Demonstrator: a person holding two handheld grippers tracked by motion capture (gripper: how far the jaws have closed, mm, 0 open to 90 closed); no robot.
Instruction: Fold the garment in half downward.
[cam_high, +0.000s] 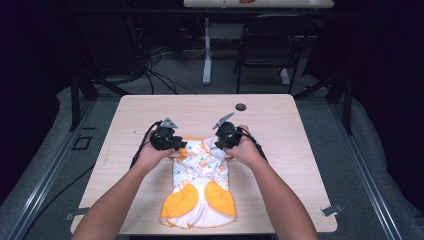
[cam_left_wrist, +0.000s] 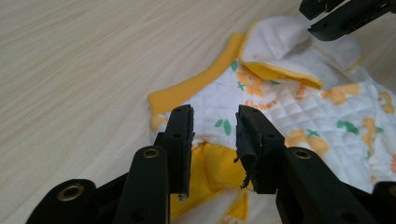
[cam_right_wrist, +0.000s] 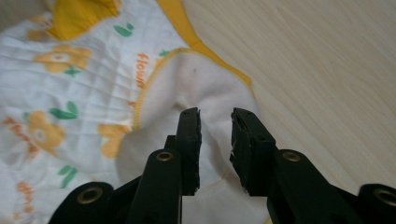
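1. A small quilted garment (cam_high: 200, 185), white with orange flower print and yellow trim, lies on the near middle of the table (cam_high: 280, 125), its yellow-lined end towards the near edge.
2. The left gripper (cam_high: 176, 145) sits at the garment's far left corner. Its fingers (cam_left_wrist: 183, 135) stand part open over the yellow-cuffed fabric, and I cannot tell that they pinch it.
3. The right gripper (cam_high: 220, 142) is at the far right corner. Its fingers (cam_right_wrist: 190, 140) are part open above a raised white fold, not visibly clamped on it.
4. The step in hand looks like folding or arranging the far end. Next, each pair of fingers likely needs to close on its own layer of cloth before any lift.
5. The table is pale wood-grain with a dark round grommet (cam_high: 241, 107) near its far edge. Beyond are grey floor, cables, a chair (cam_high: 270, 45) and another table's leg (cam_high: 207, 50).
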